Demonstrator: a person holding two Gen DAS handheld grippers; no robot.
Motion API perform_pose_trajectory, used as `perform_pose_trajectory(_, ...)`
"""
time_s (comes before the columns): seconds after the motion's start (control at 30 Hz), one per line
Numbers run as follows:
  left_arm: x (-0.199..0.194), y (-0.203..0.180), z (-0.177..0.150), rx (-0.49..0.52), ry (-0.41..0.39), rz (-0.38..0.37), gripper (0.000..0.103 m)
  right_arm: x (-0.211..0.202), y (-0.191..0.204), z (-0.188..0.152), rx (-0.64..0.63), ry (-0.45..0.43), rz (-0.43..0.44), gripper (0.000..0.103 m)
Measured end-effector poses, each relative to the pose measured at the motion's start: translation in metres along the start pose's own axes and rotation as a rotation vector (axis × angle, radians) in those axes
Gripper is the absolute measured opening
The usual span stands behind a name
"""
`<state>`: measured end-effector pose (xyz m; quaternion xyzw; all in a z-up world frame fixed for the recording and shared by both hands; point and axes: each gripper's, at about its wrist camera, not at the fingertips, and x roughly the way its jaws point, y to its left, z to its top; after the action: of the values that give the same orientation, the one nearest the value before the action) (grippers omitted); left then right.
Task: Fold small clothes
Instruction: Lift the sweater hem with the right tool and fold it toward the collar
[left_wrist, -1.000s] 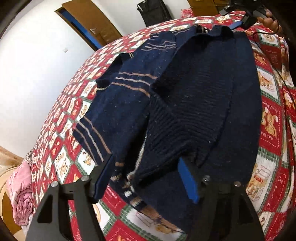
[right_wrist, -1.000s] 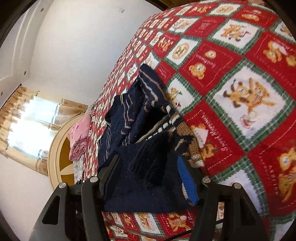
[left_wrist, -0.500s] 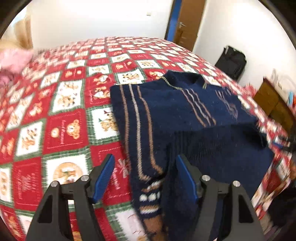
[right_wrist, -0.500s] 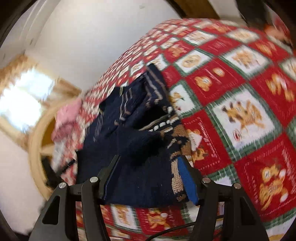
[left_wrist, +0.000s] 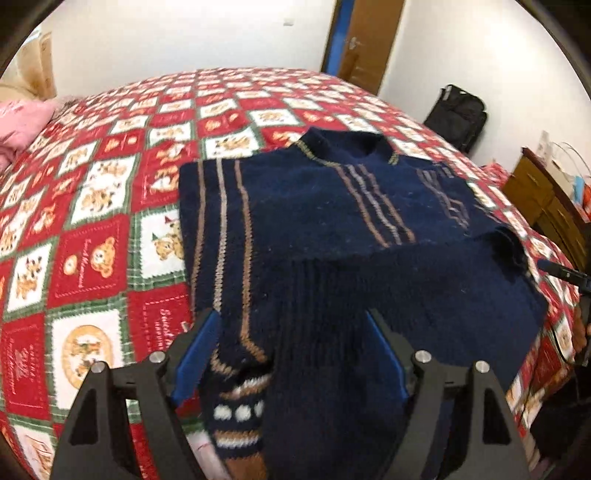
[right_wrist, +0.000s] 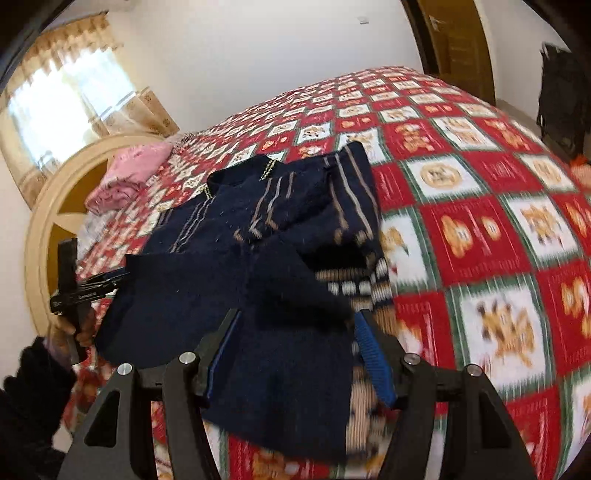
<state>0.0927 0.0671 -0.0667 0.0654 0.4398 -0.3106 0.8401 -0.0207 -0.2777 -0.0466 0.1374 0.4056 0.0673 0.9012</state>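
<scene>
Navy knitted sweater with tan stripes (left_wrist: 317, 206): soft, limp, fairly heavy; take doubled hem edge. Left gripper (left_wrist: 291, 354) jaws opening astride fabric; right gripper (right_wrist: 295, 354) jaws spread, hem between, grip unclear.

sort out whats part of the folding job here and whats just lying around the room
Part of the job:
navy sweater, part folded on the bed quilt
left gripper, jaws opening, sweater between them
right gripper

Just lying about:
pink cloth by the headboard
black bag against the wall
wooden dresser

A navy sweater (left_wrist: 314, 221) is showing tan and grey stripes. The quilt (left_wrist: 92, 221) beneath is displaying red, white and green bear squares.
</scene>
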Motion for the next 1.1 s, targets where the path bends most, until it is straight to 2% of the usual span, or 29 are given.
perform_pose_trajectory(0.2, 0.007, -0.010, -0.003, 0.003, 0.018, 0.051, 0.081, 0.041, 0.039, -0.005, -0.367, 0.119, -0.124, 0.063)
perform_pose_trajectory(0.27, 0.006, -0.010, -0.001, 0.006, 0.033, 0.050, 0.081, 0.052, 0.039, -0.008, -0.416, 0.139, -0.149, 0.063)
perform_pose_trajectory(0.37, 0.011, -0.011, 0.003, 0.019, 0.066, 0.054, 0.081, 0.058, 0.029, -0.001, -0.351, 0.123, -0.118, 0.061)
perform_pose_trajectory(0.43, 0.014, -0.012, 0.006, 0.019, 0.076, 0.052, 0.079, 0.061, 0.017, 0.009, -0.241, 0.116, -0.102, 0.020)
perform_pose_trajectory(0.5, 0.015, -0.015, 0.007, 0.018, 0.070, 0.050, 0.061, 0.060, 0.003, 0.016, -0.138, 0.106, -0.082, 0.016)
perform_pose_trajectory(0.53, 0.013, -0.017, 0.006, 0.019, 0.065, 0.030, 0.055, 0.058, -0.001, 0.018, -0.093, 0.098, -0.062, 0.015)
perform_pose_trajectory(0.57, 0.012, -0.018, 0.006, 0.015, 0.063, 0.009, 0.045, 0.055, -0.005, 0.017, -0.056, 0.088, -0.044, 0.015)
perform_pose_trajectory(0.7, 0.007, -0.015, 0.002, -0.018, 0.038, -0.013, 0.025, 0.042, -0.013, 0.011, 0.022, 0.055, -0.005, 0.015)
perform_pose_trajectory(0.8, 0.003, -0.006, -0.001, -0.101, 0.015, -0.047, 0.018, 0.038, -0.017, 0.008, 0.084, 0.046, 0.020, 0.015)
perform_pose_trajectory(0.9, 0.004, -0.001, -0.003, -0.152, 0.007, -0.059, 0.021, 0.040, -0.012, 0.010, 0.068, 0.053, -0.011, 0.017)
perform_pose_trajectory(0.97, 0.005, -0.001, -0.002, -0.155, 0.007, -0.039, 0.027, 0.043, -0.007, 0.012, 0.046, 0.076, -0.074, 0.032)
perform_pose_trajectory(1.0, 0.005, -0.002, -0.002, -0.156, 0.007, -0.036, 0.030, 0.045, -0.003, 0.014, 0.029, 0.081, -0.095, 0.047)
perform_pose_trajectory(1.03, 0.004, -0.002, -0.001, -0.156, 0.011, -0.029, 0.035, 0.046, -0.001, 0.015, 0.019, 0.071, -0.092, 0.058)
perform_pose_trajectory(1.1, 0.001, -0.002, -0.002, -0.156, 0.007, -0.014, 0.048, 0.051, 0.002, 0.016, 0.002, 0.075, -0.072, 0.059)
